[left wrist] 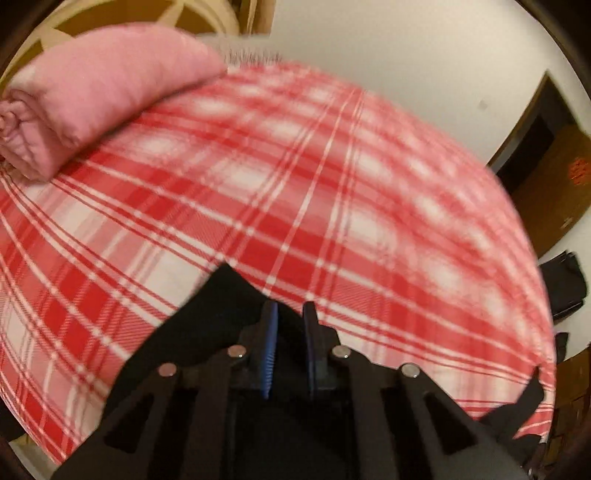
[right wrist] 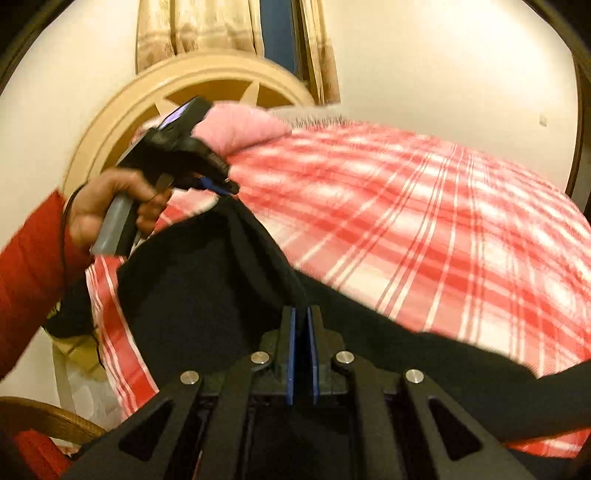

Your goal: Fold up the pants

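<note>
The black pants [right wrist: 207, 288] hang lifted over a bed with a red-and-white plaid cover [right wrist: 424, 229]. My right gripper [right wrist: 303, 314] is shut on the pants' edge; the cloth runs off to the right [right wrist: 480, 373]. My left gripper [right wrist: 225, 188] shows in the right wrist view, held by a hand in a red sleeve, pinching another part of the pants higher up at the left. In the left wrist view the left gripper [left wrist: 290, 310] has its blue pads close together with black cloth [left wrist: 218, 295] between them. The lower part of the pants is hidden.
A pink pillow [left wrist: 103, 88] lies at the head of the bed by a cream round headboard [right wrist: 177, 85]. Curtains [right wrist: 207, 26] hang behind. A dark doorway [left wrist: 546, 155] and a black bag [left wrist: 565, 288] are to the right. A wicker chair [right wrist: 44, 417] stands at lower left.
</note>
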`<state>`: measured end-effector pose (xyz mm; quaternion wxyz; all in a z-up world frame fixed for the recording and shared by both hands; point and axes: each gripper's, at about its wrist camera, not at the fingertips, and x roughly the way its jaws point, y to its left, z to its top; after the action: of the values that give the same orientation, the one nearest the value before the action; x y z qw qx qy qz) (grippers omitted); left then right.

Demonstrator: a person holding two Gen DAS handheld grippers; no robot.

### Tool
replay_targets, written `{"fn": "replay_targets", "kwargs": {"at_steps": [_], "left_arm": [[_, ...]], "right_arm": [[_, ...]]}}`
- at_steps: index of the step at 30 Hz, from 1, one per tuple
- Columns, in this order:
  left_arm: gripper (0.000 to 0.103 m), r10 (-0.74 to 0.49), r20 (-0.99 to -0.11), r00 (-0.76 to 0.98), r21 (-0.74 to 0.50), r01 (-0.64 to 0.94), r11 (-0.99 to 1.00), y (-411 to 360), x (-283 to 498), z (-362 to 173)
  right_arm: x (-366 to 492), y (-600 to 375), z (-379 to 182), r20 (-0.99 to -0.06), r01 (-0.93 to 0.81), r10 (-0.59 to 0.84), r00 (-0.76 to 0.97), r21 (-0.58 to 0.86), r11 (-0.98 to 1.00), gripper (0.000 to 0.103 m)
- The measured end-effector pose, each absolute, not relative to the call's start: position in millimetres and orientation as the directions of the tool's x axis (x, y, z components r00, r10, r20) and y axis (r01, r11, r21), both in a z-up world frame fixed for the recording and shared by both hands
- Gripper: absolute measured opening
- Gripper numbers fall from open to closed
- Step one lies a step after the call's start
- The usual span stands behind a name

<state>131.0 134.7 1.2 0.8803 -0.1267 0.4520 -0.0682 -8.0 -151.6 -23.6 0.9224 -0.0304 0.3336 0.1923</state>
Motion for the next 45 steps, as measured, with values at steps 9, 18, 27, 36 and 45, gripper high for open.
{"fn": "replay_targets", "kwargs": {"at_steps": [9,18,27,36,45], "left_arm": [[0.031,-0.233,-0.695,0.68,-0.275,0.048,0.96,170,63,37],[0.085,-0.206,-0.832,0.515,-0.221,0.032,0.975,123,128,-2],[0.073,-0.036,-0.943,0.332,-0.029,0.026,0.999,70,160,-72],[0.009,-0.181,-0.893,0.411,-0.218,-0.043,0.975,113,149,-57],[0.009,-0.313,-0.712,0.629,-0.402,0.002,0.916,174,63,21]], "right_arm": [[-50,-135,-25,-0.639,-0.428,0.36,0.68,0.053,0.902,0.006],[-61,-119,-79,-0.719,-0.431,0.327,0.613,0.043,0.901,0.006],[-62,-125,-93,-0.735,-0.431,0.351,0.581,0.088,0.898,0.006],[-57,-139,-80,-0.705,-0.401,0.365,0.608,0.124,0.908,0.006],[-65,-146,-32,-0.635,-0.407,0.378,0.673,0.108,0.907,0.006]]}}
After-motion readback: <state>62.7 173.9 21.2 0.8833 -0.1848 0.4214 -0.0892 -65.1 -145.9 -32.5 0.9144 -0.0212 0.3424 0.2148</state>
